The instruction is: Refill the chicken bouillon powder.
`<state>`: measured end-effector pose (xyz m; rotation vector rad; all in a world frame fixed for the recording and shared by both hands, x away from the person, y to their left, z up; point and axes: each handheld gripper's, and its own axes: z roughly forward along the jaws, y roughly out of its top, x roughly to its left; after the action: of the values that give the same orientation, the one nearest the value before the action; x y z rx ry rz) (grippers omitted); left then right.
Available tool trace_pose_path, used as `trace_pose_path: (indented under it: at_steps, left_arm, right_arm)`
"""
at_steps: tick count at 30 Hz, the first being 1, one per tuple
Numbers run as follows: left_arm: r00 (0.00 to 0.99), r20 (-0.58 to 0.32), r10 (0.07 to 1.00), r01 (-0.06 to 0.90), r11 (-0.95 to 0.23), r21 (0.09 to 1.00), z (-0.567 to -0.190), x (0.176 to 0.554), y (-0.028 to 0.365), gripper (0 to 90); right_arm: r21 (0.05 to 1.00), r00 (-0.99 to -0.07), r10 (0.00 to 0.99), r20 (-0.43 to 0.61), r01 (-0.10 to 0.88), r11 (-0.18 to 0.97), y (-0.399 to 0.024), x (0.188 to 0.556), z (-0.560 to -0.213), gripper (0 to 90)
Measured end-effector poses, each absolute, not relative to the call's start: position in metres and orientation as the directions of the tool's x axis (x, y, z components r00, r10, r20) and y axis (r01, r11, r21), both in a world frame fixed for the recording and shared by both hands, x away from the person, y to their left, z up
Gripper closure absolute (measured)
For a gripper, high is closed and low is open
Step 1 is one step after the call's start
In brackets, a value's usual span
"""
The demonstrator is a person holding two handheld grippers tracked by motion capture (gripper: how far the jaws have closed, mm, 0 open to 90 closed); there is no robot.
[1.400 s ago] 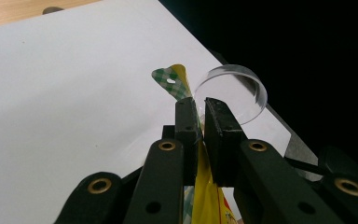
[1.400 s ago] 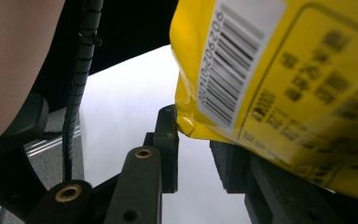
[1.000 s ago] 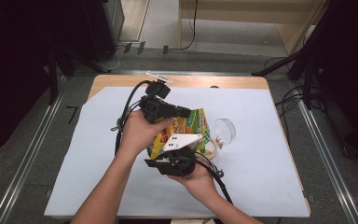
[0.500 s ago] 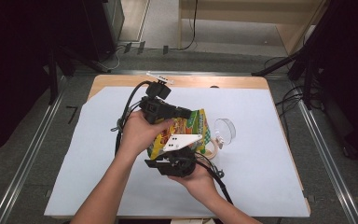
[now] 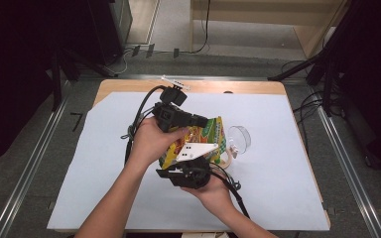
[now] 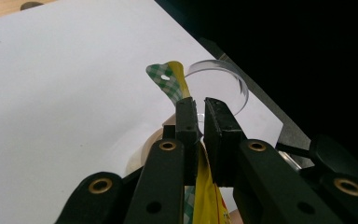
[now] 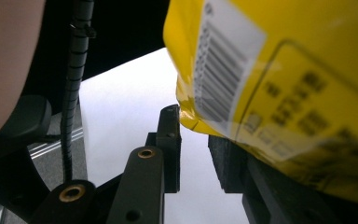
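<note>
The left gripper (image 5: 198,120) pinches the yellow snack bag (image 5: 206,136) by its top edge near the table's (image 5: 278,198) middle, above a clear cup (image 5: 239,140); the right gripper (image 5: 191,166) has its jaws clamped on the bag's lower edge

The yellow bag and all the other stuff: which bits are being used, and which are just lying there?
Being used:
yellow bag, pinched in the left claw
right claw, at the bag's bottom edge
clear cup, beside the bag

Just lying there:
white table cover
small white thing at the far edge
</note>
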<state>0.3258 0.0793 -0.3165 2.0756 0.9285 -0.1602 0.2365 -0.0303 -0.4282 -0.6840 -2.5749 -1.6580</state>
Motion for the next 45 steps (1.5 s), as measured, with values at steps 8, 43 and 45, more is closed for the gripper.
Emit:
trace_pose_path:
  at_steps: [8, 43, 45]
  left_arm:
    - [0.723, -0.412, 0.554, 0.661, -0.383, 0.645, -0.316, 0.323, 0.078, 84.6]
    - [0.724, -0.422, 0.546, 0.663, -0.379, 0.646, -0.326, 0.306, 0.102, 87.1]
    - [0.724, -0.425, 0.543, 0.663, -0.38, 0.644, -0.327, 0.306, 0.104, 87.2]
  right_arm:
    - [0.867, -0.905, 0.364, 0.221, 0.353, 0.352, -0.03, 0.237, -0.431, 75.3]
    - [0.874, -0.932, 0.319, 0.171, 0.292, 0.387, -0.02, 0.226, -0.457, 54.7]
    - [0.874, -0.932, 0.317, 0.177, 0.297, 0.384, -0.02, 0.226, -0.458, 54.4]
